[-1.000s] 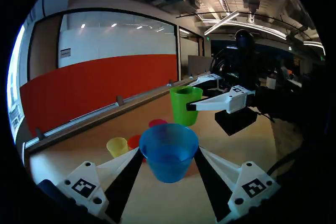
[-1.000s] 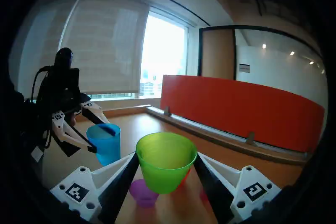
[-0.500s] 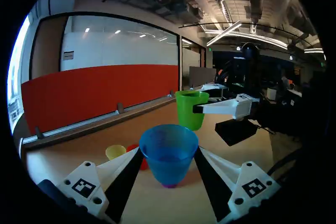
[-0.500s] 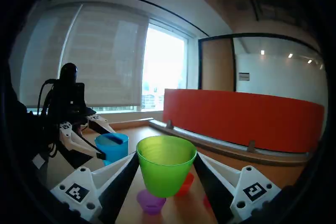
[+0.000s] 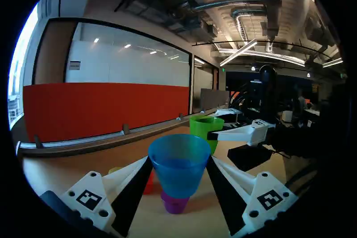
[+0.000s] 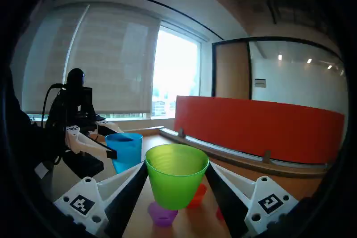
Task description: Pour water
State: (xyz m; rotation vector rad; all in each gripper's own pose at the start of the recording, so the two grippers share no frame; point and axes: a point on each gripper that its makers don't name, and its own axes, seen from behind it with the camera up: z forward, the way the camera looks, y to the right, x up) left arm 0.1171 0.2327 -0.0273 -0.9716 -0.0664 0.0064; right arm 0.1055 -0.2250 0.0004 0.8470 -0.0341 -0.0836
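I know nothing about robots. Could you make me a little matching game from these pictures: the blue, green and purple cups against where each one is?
Things:
1. blue cup
2. green cup
3. purple cup

Places:
A. standing on the table
B. between the fingers of the right gripper
C. between the fingers of the left gripper

Pairs: 1-C, 2-B, 3-A.

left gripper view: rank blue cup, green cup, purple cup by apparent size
1. blue cup: largest, but it sits right at the camera.
2. green cup: farther off and partly hidden, so it may really match the blue one.
3. purple cup: smallest showing, with its top hidden behind the blue cup.
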